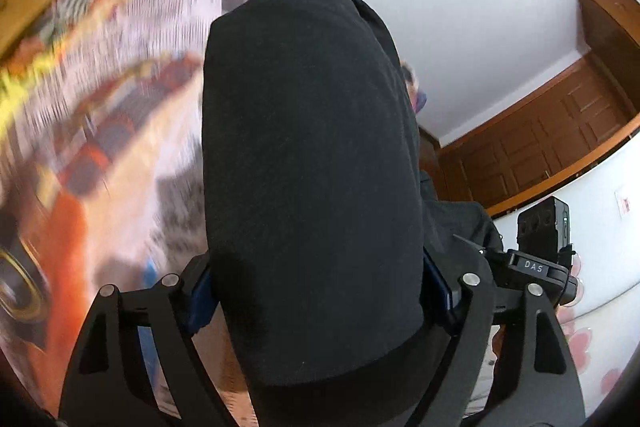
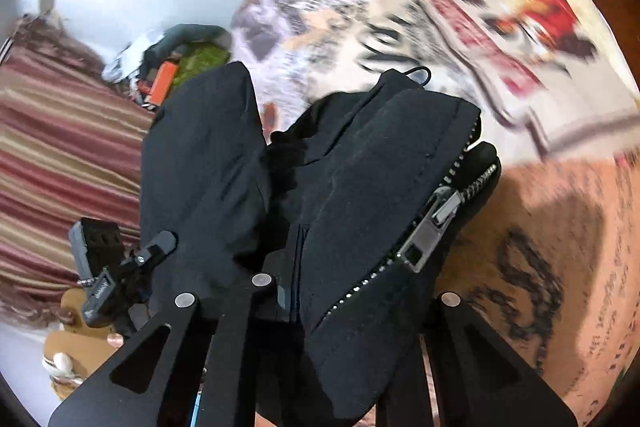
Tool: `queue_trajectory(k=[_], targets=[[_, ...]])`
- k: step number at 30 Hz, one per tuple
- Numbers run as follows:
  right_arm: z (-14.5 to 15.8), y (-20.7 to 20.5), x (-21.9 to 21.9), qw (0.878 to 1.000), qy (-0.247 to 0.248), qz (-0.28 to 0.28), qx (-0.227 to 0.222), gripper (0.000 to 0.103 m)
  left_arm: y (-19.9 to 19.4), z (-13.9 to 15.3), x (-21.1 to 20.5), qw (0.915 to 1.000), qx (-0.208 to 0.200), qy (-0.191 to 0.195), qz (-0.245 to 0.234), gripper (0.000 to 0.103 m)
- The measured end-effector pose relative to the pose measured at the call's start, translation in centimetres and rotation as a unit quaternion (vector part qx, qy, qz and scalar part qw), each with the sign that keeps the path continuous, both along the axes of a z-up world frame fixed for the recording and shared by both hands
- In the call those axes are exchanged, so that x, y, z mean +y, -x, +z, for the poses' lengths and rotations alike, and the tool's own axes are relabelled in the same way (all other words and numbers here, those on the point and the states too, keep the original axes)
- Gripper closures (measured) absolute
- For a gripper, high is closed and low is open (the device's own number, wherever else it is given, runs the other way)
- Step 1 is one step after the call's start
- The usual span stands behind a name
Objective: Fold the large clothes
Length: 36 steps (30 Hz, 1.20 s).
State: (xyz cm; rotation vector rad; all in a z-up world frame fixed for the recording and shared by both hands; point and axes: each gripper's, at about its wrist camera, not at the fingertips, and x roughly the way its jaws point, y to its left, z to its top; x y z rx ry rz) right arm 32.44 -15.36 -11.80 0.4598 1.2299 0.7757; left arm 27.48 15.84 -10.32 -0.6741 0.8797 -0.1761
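Note:
A black zip-up jacket fills the middle of the left wrist view, draped thickly between the fingers of my left gripper, which is shut on it and holds it up. In the right wrist view the same jacket bunches over my right gripper, which is shut on it near the silver zipper. The right gripper also shows at the right edge of the left wrist view, and the left gripper at the left of the right wrist view. The fingertips are hidden by cloth.
A blurred patterned bedspread with orange, white and yellow print lies below, also seen in the right wrist view. A striped red blanket lies left. Wooden doors and a white wall stand behind. A clutter pile sits nearby.

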Motion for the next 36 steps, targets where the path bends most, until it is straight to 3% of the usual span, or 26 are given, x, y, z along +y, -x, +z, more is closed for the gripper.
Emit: queue_trajectory(k=[6,12,15,18,22,25,26,28,31,32,33,36], targets=[[3.3,-1.0,6.1,0.998,-0.011,0.019,-0.052,0.091,0.3,4.8,5.7,0.9972,-0.059,-0.044,0.012,0.022],[4.3,-2.8,12.7,0.996,-0.012,0.039,-0.078,0.091,-0.4,5.7,12.3,0.9955,-0.073,-0.053,0.028,0.022],[3.3,-3.8,16.2,0.995,-0.002,0.052,-0.089,0.091,-1.8,3.3,15.6,0.9973,-0.055,-0.039,0.028,0.022],[0.6,-4.6,19.1,0.995,0.023,0.061,-0.077,0.091,-3.5,-1.1,18.3,0.9990,-0.018,-0.030,0.029,0.022],[-5.3,-5.9,23.0,0.992,0.077,0.089,-0.044,0.091,-4.7,-7.6,20.6,0.9978,0.045,-0.019,0.046,0.022],[-10.0,-6.2,24.7,0.990,0.109,0.089,-0.003,0.091,-5.1,-13.7,21.7,0.9908,0.116,-0.026,0.063,0.020],[-11.2,-6.2,24.9,0.989,0.116,0.088,0.008,0.090,-4.7,-15.1,22.2,0.9901,0.121,-0.017,0.068,0.018],[-12.3,-6.1,24.9,0.989,0.115,0.091,0.012,0.086,-3.5,-15.3,22.7,0.9927,0.095,0.001,0.074,0.017],[-12.3,-5.9,24.2,0.989,0.110,0.096,0.015,0.080,-2.4,-14.6,22.5,0.9905,0.106,-0.015,0.087,0.016],[-12.1,-5.7,23.9,0.988,0.118,0.101,0.021,0.071,-2.0,-14.2,22.3,0.9896,0.111,-0.024,0.089,0.016],[-12.0,-5.4,23.5,0.986,0.132,0.101,0.025,0.056,-1.9,-14.1,22.3,0.9888,0.115,-0.032,0.090,0.016],[-10.4,-4.4,21.5,0.983,0.157,0.095,-0.006,0.048,-0.1,-12.2,21.1,0.9847,0.125,-0.080,0.090,0.016]])
